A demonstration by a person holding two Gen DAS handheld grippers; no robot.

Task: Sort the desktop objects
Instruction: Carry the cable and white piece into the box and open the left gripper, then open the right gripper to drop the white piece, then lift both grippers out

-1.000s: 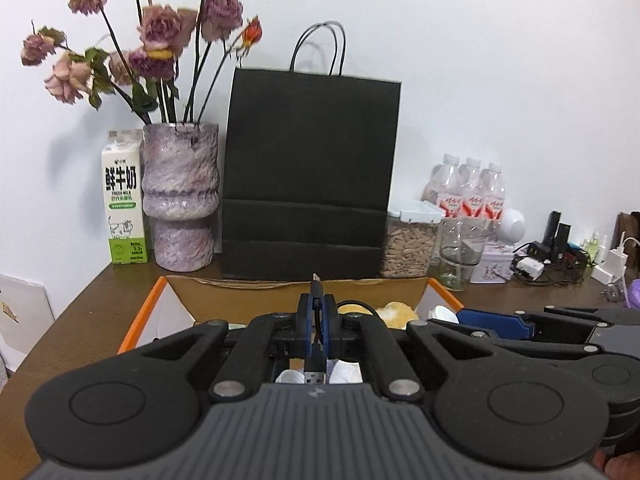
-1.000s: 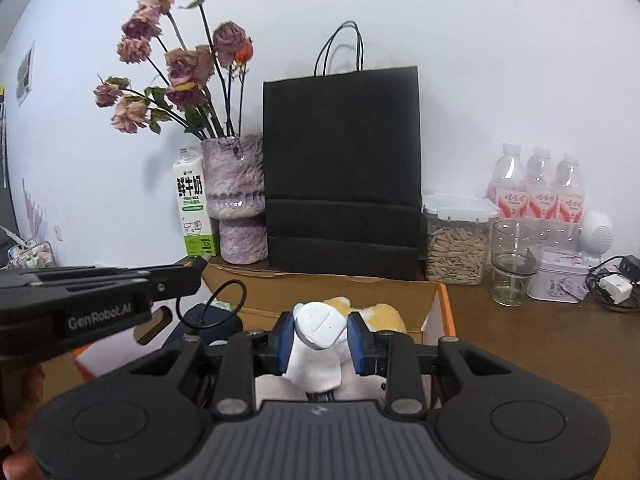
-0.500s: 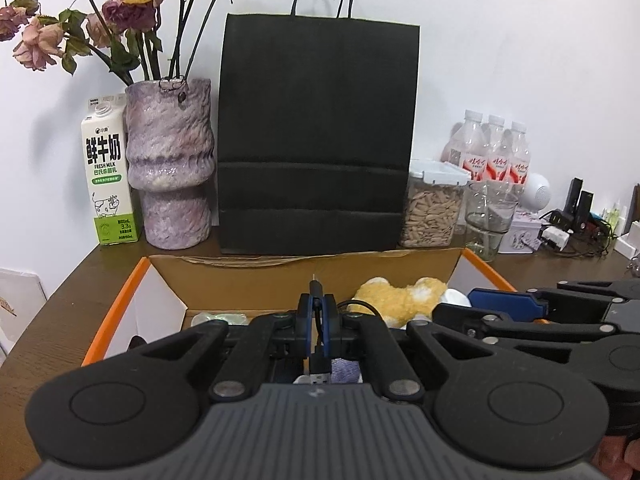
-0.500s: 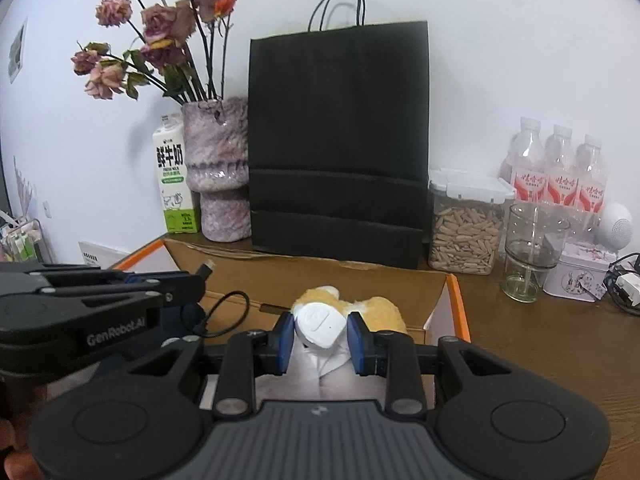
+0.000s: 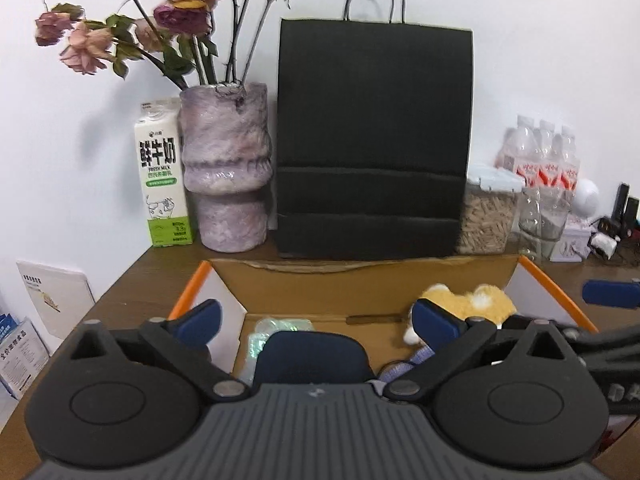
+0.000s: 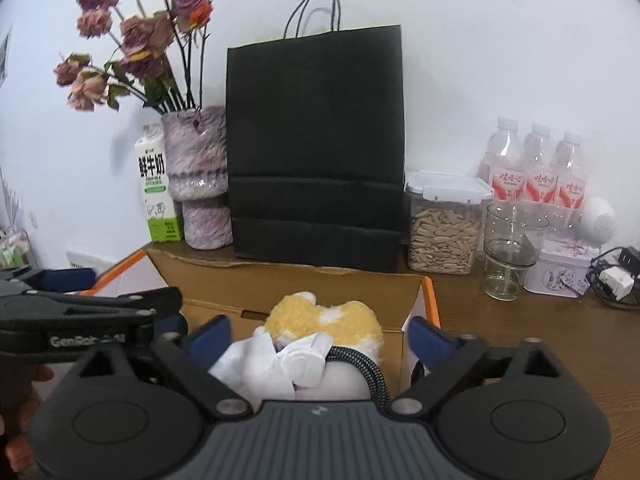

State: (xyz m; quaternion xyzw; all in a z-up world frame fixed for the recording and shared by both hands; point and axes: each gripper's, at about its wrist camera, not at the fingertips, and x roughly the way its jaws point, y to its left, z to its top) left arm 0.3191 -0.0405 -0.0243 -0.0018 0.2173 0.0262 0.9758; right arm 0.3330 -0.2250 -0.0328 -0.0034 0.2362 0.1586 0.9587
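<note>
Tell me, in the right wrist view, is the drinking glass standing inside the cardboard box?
No. The drinking glass stands on the table, to the right of the cardboard box and outside it.

Open cardboard box [image 6: 280, 280] with orange-edged flaps, near centre of worktop, holding yellow plush toy [image 6: 332, 316] at far right, white charger [image 6: 300, 360] with braided cable [image 6: 360, 364] lying nearer

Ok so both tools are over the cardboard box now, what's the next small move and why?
Probably lift both tools up and back out of the cardboard box. The right tool has just opened, and the white charger with its braided cable lies in the box against the plush toy. The left tool has just opened too, nothing gripped.
</note>
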